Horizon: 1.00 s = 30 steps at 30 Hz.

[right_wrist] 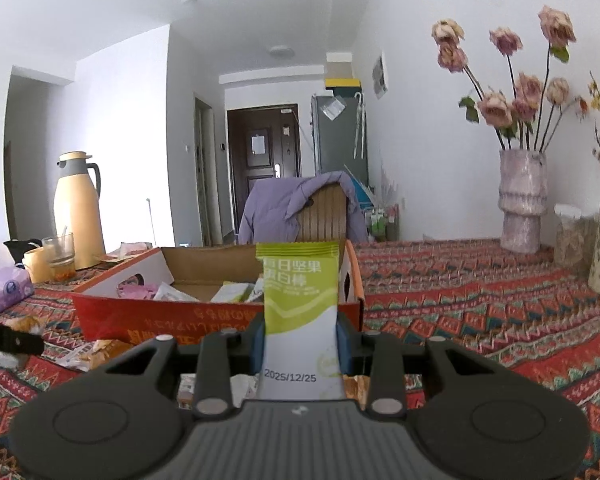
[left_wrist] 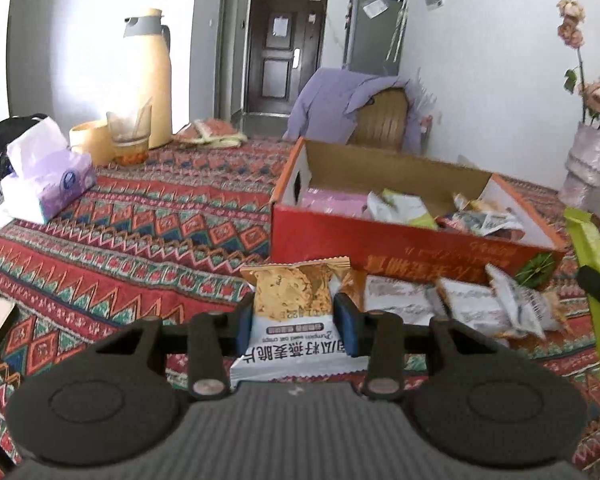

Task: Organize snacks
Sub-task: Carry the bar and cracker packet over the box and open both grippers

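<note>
Left gripper (left_wrist: 294, 320) jaws clench a crinkly oat-crisp packet (left_wrist: 292, 300); right gripper (right_wrist: 300, 344) jaws grasp a smooth green nut-bar wrapper (right_wrist: 300, 292), cardboard box (right_wrist: 204, 264) at 11 o'clock.

One box (left_wrist: 400, 248) on the tabletop (left_wrist: 148, 216). Two hand-held grippers — the left (left_wrist: 296, 320) with one oat crisp packet (left_wrist: 294, 300), the right (right_wrist: 300, 344) with one green bar (right_wrist: 300, 292). Loose packets (left_wrist: 480, 304) in front of the box: about four, though the overlap makes the count unsure. Inside the box several more, too jumbled to count. One flask (left_wrist: 152, 80), one glass (left_wrist: 130, 132), one tissue pack (left_wrist: 56, 184), two vases (right_wrist: 522, 200) — and one chair (right_wrist: 324, 216).
</note>
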Motion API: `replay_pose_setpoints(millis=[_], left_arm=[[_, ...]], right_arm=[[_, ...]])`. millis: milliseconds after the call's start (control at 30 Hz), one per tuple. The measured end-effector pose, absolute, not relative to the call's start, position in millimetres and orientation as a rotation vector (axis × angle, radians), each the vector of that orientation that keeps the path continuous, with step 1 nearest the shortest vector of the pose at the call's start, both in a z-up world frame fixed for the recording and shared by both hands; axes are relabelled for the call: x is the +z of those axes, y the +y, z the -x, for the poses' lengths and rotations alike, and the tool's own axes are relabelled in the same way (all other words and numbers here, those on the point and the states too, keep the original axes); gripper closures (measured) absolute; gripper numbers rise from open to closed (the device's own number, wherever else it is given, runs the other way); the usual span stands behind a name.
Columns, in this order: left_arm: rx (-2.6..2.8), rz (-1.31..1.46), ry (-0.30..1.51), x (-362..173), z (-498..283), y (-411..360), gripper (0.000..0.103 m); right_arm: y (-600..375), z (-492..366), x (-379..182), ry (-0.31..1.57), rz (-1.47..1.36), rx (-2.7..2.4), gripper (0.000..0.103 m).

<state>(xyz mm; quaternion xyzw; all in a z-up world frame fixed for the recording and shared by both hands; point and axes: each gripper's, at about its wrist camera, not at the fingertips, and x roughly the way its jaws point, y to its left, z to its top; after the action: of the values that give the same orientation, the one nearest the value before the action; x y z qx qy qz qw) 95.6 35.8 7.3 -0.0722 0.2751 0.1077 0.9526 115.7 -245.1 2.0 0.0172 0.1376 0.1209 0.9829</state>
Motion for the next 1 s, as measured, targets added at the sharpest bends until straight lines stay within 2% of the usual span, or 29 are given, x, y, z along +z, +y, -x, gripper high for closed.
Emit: replay_pose_setpoints(millis=[500,1000], left_arm=[[0.137,0.133,0.46,43.8,-115.3,14.4,0.061],[0.136,0.117,0.41,58.7,-177.8,2.5,0.061]], right_arm=[[-230.4,-131.3,40.8,0.231,0.005,0.259,0.069],[-193.5,-204.8,58.0,0.268,-0.012,0.288,0.069]])
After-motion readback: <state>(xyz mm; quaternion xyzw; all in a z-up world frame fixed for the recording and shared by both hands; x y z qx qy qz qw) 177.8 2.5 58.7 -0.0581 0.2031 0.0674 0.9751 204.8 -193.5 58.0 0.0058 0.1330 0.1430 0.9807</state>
